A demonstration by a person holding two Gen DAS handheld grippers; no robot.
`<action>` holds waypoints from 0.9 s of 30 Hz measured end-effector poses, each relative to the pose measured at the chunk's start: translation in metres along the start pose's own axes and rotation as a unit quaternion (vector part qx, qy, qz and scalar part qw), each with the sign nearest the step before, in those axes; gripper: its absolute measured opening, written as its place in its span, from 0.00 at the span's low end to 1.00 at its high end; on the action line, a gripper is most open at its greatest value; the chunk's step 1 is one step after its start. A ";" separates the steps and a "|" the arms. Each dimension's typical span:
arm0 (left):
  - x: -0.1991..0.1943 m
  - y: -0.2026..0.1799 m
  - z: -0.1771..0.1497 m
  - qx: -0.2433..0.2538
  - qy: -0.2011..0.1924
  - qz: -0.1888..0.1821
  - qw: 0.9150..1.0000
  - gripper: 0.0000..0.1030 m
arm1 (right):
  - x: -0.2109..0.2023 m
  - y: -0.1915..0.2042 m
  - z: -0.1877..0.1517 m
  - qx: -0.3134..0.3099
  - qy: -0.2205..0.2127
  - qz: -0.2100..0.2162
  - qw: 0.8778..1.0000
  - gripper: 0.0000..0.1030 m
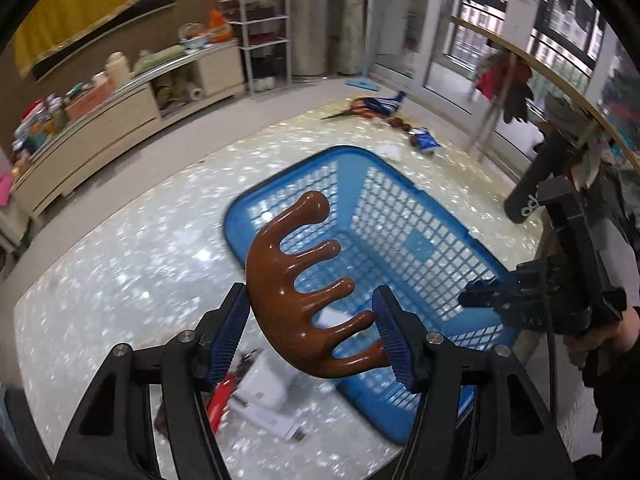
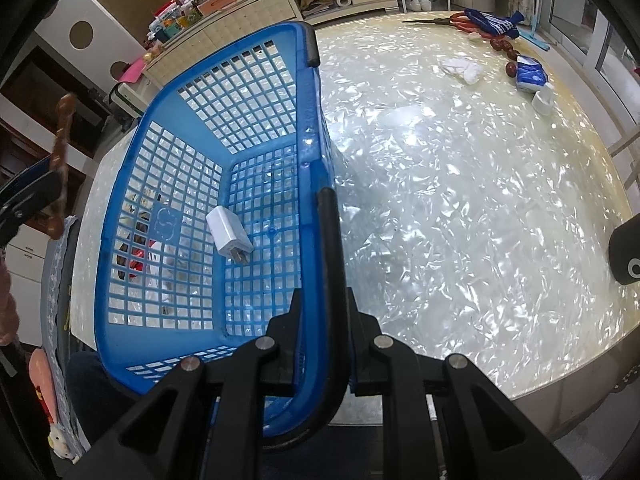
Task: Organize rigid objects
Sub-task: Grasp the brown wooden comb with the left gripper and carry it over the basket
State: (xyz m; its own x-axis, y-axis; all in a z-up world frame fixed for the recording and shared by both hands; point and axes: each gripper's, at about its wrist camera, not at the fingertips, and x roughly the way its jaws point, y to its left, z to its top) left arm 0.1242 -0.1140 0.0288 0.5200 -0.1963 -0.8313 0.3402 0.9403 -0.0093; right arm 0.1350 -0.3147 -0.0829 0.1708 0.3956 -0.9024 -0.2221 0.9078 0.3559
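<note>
My left gripper (image 1: 310, 330) is shut on a brown wooden massage comb (image 1: 298, 280) with thick rounded prongs and holds it in the air above the near rim of a blue plastic basket (image 1: 420, 240). My right gripper (image 2: 322, 320) is shut on the basket's rim and black handle (image 2: 330, 248), with the basket (image 2: 168, 168) tilted up on the table. A white charger plug (image 2: 228, 236) lies inside the basket. The comb shows edge-on at the left of the right wrist view (image 2: 60, 152).
The pearly table (image 2: 460, 200) carries red scissors (image 2: 448, 21), blue cloth (image 2: 496, 24), dark dates (image 2: 504, 46), a blue packet (image 2: 530, 74), white tissue (image 2: 462, 68) and a white cup (image 2: 542, 100). A white box (image 1: 264, 392) and a red item (image 1: 220, 398) lie below my left gripper.
</note>
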 end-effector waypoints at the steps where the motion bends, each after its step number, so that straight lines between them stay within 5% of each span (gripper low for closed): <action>1: 0.009 -0.005 0.003 0.004 0.006 -0.003 1.000 0.65 | 0.000 0.000 -0.001 0.002 0.000 -0.002 1.000 0.15; 18: 0.084 -0.032 0.011 0.045 0.075 -0.052 0.995 0.65 | -0.007 0.008 0.000 0.024 -0.005 -0.048 0.999 0.15; 27: 0.114 -0.042 0.015 0.080 0.121 -0.029 0.989 0.65 | 0.000 0.009 -0.004 0.026 -0.003 -0.047 0.999 0.15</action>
State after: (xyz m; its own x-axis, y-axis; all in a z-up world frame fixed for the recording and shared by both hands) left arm 0.1811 -0.1801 -0.0567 0.2996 -0.1577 -0.9409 0.4940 0.8694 0.0116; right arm 0.1288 -0.3071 -0.0812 0.1953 0.3082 -0.9311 -0.1544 0.9472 0.2812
